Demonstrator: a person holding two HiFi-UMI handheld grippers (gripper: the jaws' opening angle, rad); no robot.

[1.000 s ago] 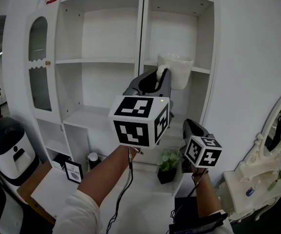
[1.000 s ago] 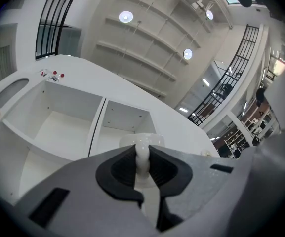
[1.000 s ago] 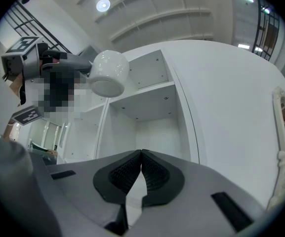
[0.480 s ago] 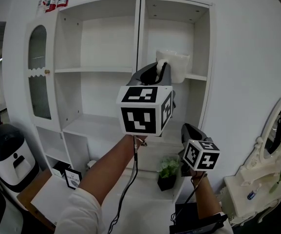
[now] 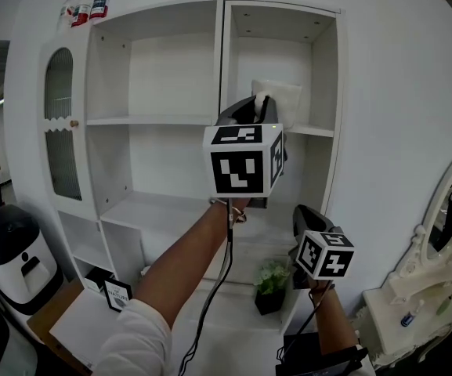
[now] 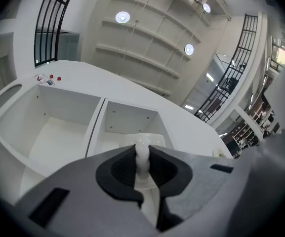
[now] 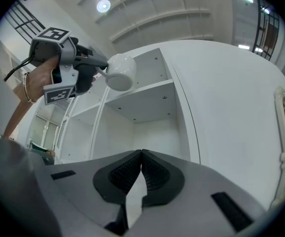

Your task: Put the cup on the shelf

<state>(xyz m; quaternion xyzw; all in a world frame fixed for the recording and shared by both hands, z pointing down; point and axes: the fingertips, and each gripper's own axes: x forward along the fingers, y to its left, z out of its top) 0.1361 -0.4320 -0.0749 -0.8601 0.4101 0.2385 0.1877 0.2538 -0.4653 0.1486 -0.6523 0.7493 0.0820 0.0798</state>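
A white cup (image 5: pixel 283 99) hangs in front of the upper right compartment of the white cabinet, a little above its shelf board (image 5: pixel 313 131). My left gripper (image 5: pixel 258 106) is shut on the cup's handle (image 6: pixel 142 153), with the cup's body just beyond the jaws. In the right gripper view the cup (image 7: pixel 120 72) is in the air above the board (image 7: pixel 147 97), held out by the left gripper (image 7: pixel 94 69). My right gripper (image 5: pixel 302 219) stays low at the right, its jaws (image 7: pixel 141 156) shut on nothing.
The cabinet has open compartments and an arched door (image 5: pixel 59 135) at the left. Bottles (image 5: pixel 89 3) stand on top of it. Below are a small potted plant (image 5: pixel 270 282) and a framed sign (image 5: pixel 117 295). A white ornate mirror (image 5: pixel 447 214) stands at the right.
My left gripper has risen with the cup, from level with the shelf edge to a little above the board. The right gripper has hardly moved.
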